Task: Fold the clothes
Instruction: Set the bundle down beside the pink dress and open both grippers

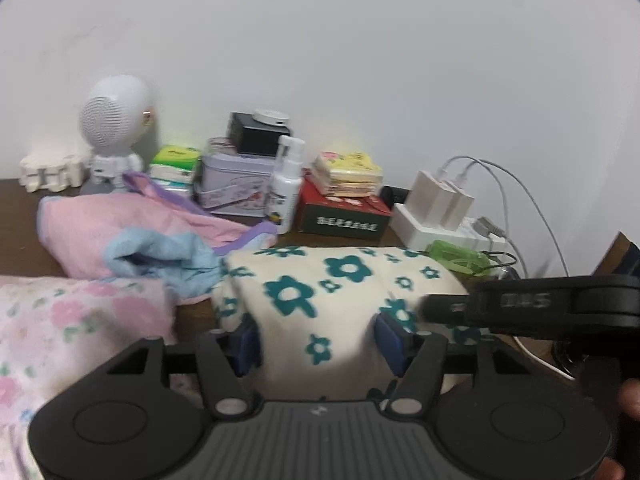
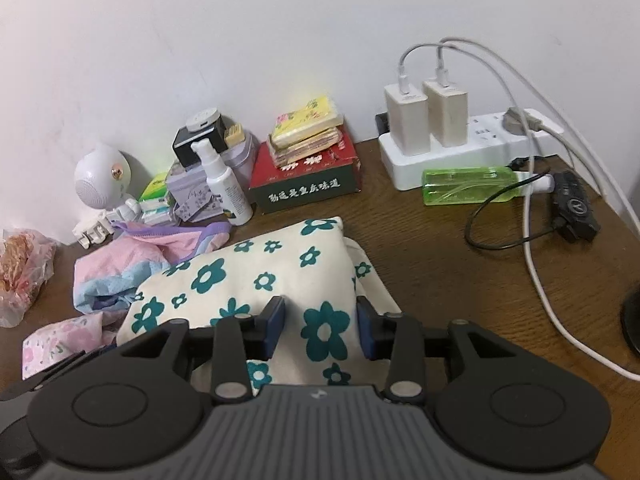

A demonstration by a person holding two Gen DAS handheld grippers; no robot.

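Where bare table (image 2: 440, 280) spreads rightward, both claws wide around the flowered cloth (image 2: 256, 276)

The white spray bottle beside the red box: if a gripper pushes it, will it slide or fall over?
The white spray bottle would probably tip rather than slide: it stands tall and narrow on the wooden table. It likely falls against the purple tin close beside it. Its smooth plastic may slip between pads.
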